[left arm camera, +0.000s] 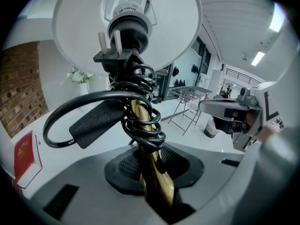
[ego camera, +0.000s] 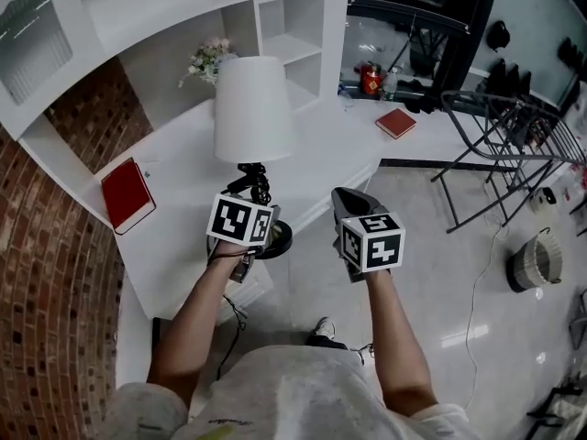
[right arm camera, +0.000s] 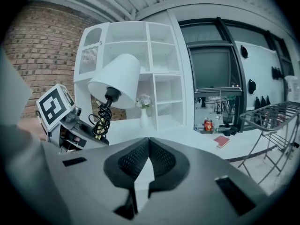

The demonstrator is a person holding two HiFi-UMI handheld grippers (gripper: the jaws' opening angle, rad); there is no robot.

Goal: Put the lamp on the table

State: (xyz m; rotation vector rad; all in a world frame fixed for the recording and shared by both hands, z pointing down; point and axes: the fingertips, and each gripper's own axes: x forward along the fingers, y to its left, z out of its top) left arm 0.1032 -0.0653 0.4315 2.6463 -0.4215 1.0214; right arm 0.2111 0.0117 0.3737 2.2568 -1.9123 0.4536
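One lamp [ego camera: 252,108], with white shade, brass stem [left arm camera: 151,163], round black base [ego camera: 278,239] and black cord [left arm camera: 140,125] coiled round the stem, its plug [left arm camera: 115,46] tucked up under the shade: carried upright, base over the near edge of the white table [ego camera: 321,149]; whether the base touches the top cannot be told. Left gripper [ego camera: 260,211]: jaws closed on the stem low down, just below the coil, bearing the lamp alone. Right gripper [ego camera: 350,200]: jaws together with nothing between them, held beside the lamp over the floor and apart from it. Step in hand, as judged: transport, with the lamp arriving at the table and placing not yet done. Next move calls for: carrying the base further in over the top, lowering it flat and level, and loosening the jaws only once it stands; the tall shade looks top-heavy, so a tilt at release could tip it. Open room: a broad bare stretch of tabletop lies ahead, between red book [ego camera: 127,195] at left and second red book [ego camera: 395,123] far right, both well apart from the lamp. Edges: the curved front rim sits directly beneath the base, too close for a safe set-down; shelf unit [ego camera: 289,26] and flower vase [ego camera: 209,60] stand at the back, near the shade, to be kept off. Drying rack [ego camera: 500,145]: on the floor at right, out of the way
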